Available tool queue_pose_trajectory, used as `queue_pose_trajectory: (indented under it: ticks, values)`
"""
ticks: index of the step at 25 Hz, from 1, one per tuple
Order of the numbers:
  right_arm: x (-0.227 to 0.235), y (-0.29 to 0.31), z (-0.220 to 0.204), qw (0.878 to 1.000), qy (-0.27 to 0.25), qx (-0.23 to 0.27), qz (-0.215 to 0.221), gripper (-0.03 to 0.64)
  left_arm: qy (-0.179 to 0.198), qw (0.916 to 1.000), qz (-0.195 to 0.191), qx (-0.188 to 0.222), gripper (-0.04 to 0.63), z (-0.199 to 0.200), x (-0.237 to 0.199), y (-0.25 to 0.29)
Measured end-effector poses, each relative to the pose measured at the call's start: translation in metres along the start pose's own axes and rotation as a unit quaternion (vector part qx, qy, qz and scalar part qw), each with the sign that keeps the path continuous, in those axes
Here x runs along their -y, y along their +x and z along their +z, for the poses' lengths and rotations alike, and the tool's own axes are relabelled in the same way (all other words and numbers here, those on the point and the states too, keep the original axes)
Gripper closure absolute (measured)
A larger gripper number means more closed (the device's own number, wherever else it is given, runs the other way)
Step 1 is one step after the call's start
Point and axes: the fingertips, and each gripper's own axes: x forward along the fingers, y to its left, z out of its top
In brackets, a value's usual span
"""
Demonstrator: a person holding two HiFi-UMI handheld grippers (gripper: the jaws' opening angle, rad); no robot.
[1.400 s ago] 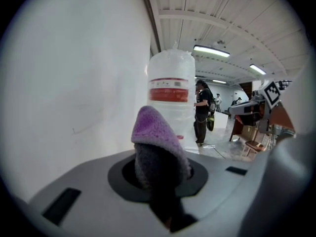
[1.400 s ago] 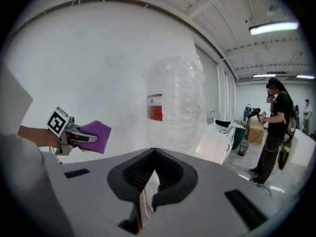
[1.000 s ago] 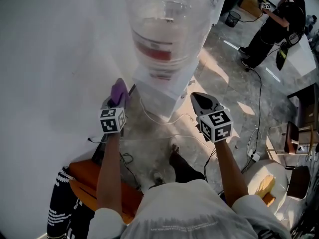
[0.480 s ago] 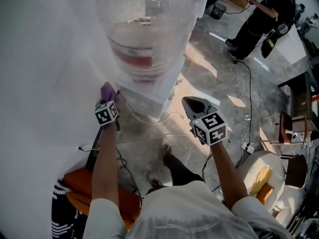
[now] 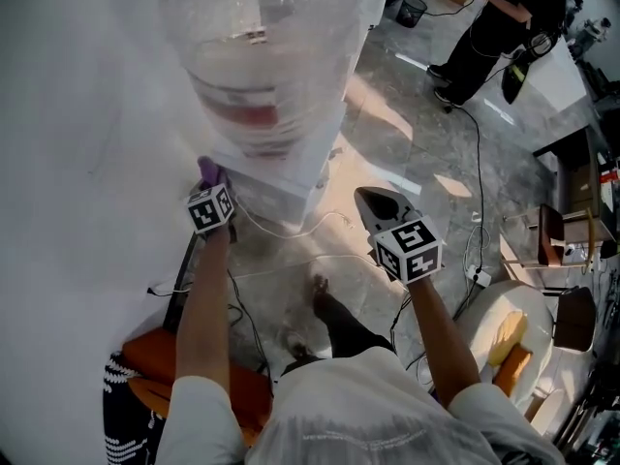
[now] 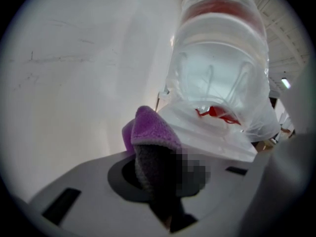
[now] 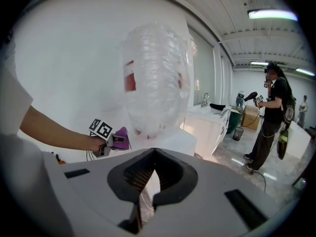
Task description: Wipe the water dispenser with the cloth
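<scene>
Purple cloth (image 6: 150,130) clamped in left tool (image 5: 210,182), beside water dispenser (image 5: 281,184), right tool (image 5: 376,200) closed

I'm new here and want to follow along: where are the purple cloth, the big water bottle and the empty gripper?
purple cloth (image 6: 150,130), left gripper view, on its folded top.
water bottle (image 5: 262,76), head view, on its clear side wall.
right gripper (image 5: 376,201), head view, at the tips of its shut jaws.
</scene>
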Motion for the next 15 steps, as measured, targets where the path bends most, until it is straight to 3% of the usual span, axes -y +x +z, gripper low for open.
queue_pose_trajectory:
  ticks: [10,15]
  values:
    - [-0.001,-0.021,-0.013,1.0,-0.004,-0.012,-0.013,0.603,0.036,0.9968,-0.066,-0.024,0.532,-0.037,0.067,-0.012]
    - [-0.003,-0.033,-0.025,0.999,0.006,-0.028,-0.022,0.603,0.08,0.9911,-0.099,-0.038,0.532,-0.053,0.11,-0.021]
